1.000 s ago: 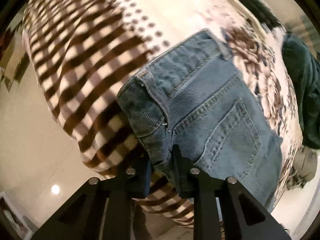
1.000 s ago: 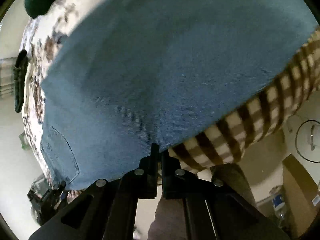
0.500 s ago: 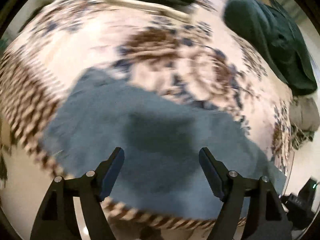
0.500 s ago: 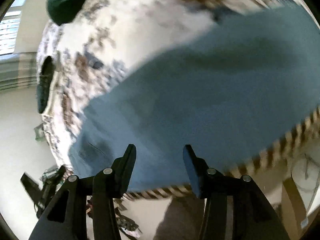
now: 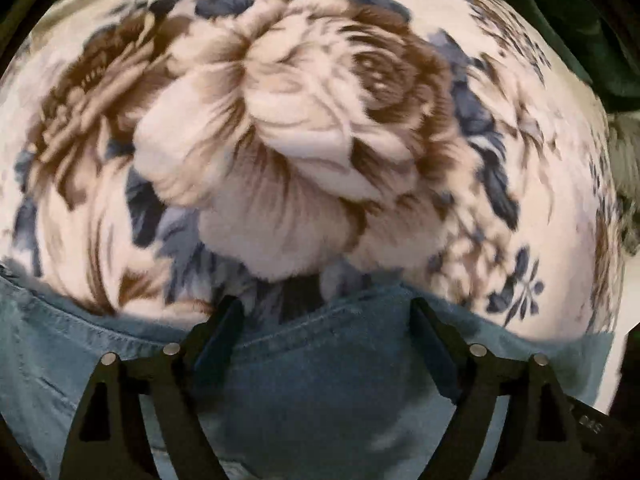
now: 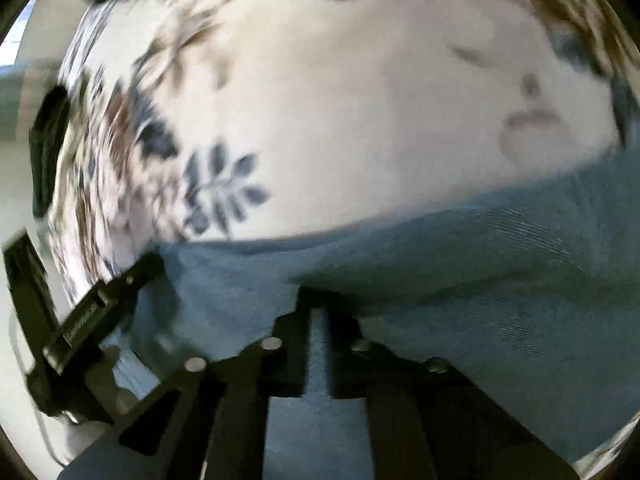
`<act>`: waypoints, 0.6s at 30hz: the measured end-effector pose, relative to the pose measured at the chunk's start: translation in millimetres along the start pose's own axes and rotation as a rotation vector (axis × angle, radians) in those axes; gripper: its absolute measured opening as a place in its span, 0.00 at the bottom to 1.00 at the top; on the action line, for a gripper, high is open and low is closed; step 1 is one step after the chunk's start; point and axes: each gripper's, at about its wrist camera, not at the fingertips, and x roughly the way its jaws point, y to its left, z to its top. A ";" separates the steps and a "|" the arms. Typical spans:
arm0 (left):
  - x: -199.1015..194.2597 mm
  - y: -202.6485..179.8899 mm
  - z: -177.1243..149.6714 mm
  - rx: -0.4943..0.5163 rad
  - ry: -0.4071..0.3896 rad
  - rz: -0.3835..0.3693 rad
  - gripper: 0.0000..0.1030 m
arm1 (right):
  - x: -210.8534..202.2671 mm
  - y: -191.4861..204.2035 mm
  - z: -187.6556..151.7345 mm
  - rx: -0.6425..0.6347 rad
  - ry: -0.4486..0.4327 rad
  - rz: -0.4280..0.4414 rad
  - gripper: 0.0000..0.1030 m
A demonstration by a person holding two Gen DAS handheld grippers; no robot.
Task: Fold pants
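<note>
One pair of blue denim pants [image 5: 320, 392] lies flat on a plush blanket [image 5: 304, 140] that covers the bed; the pants occupy the blanket's near edge, and their seamed upper edge runs across both views. The denim shows a fine diagonal twill weave and a double-stitched seam. The blanket is soft, short-piled fleece printed with large brown and beige roses and small navy leaf sprigs on a cream ground.

Left gripper [image 5: 326, 312]: two black wedge-shaped fingers [image 5: 222, 328] held wide apart over the seamed edge of the pants, nothing between the pads; the jaws have just been opening further. Each finger is carried on a black open-framed bracket with round silver rivets.

Right gripper [image 6: 318, 312]: jaws have just been closing and now meet, fingers pressed together at the pants' edge. A fold of denim bunches around the tips, but blur prevents telling whether cloth is pinched between them.

Left wrist view only: the large rose print, and a dark green garment [image 5: 588, 24] at the blanket's far right corner. Right wrist view only: the leaf sprig, a dark object [image 6: 48, 148] at the blanket's far left edge, too blurred to tell what it is, and the other gripper's black frame [image 6: 92, 312] at lower left.
</note>
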 end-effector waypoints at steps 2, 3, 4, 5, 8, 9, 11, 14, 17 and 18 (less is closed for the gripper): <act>-2.2 2.3 0.0 0.000 0.000 -0.008 0.84 | -2.1 -4.6 -2.3 0.017 -0.008 0.034 0.01; -5.9 2.8 -1.2 -0.003 -0.003 -0.007 0.84 | -6.7 -4.8 -4.9 0.014 -0.008 0.050 0.07; -11.8 2.8 -2.7 -0.004 -0.006 -0.004 0.84 | -11.6 -4.9 -6.7 0.012 -0.010 0.063 0.12; -18.9 2.1 -4.7 -0.003 -0.009 -0.001 0.84 | -21.4 -8.8 -11.2 0.014 -0.022 0.076 0.32; -50.5 -4.9 -17.8 0.007 -0.044 -0.020 0.83 | -72.2 -41.1 -35.5 0.051 -0.129 0.173 0.60; -61.5 -9.3 -26.3 0.016 -0.049 -0.036 0.83 | -88.9 -55.3 -44.3 0.070 -0.166 0.184 0.60; -73.8 -17.6 -43.8 0.045 -0.042 -0.048 0.86 | -126.6 -102.1 -66.2 0.153 -0.262 0.152 0.62; -76.2 -30.1 -78.9 0.090 0.010 -0.025 0.86 | -173.8 -188.3 -97.0 0.340 -0.389 0.095 0.62; -60.2 -44.6 -110.1 0.098 0.072 -0.014 0.86 | -208.7 -280.9 -112.9 0.516 -0.489 0.059 0.62; -52.8 -49.5 -121.4 0.097 0.098 -0.007 0.86 | -216.8 -306.6 -114.9 0.561 -0.517 0.060 0.62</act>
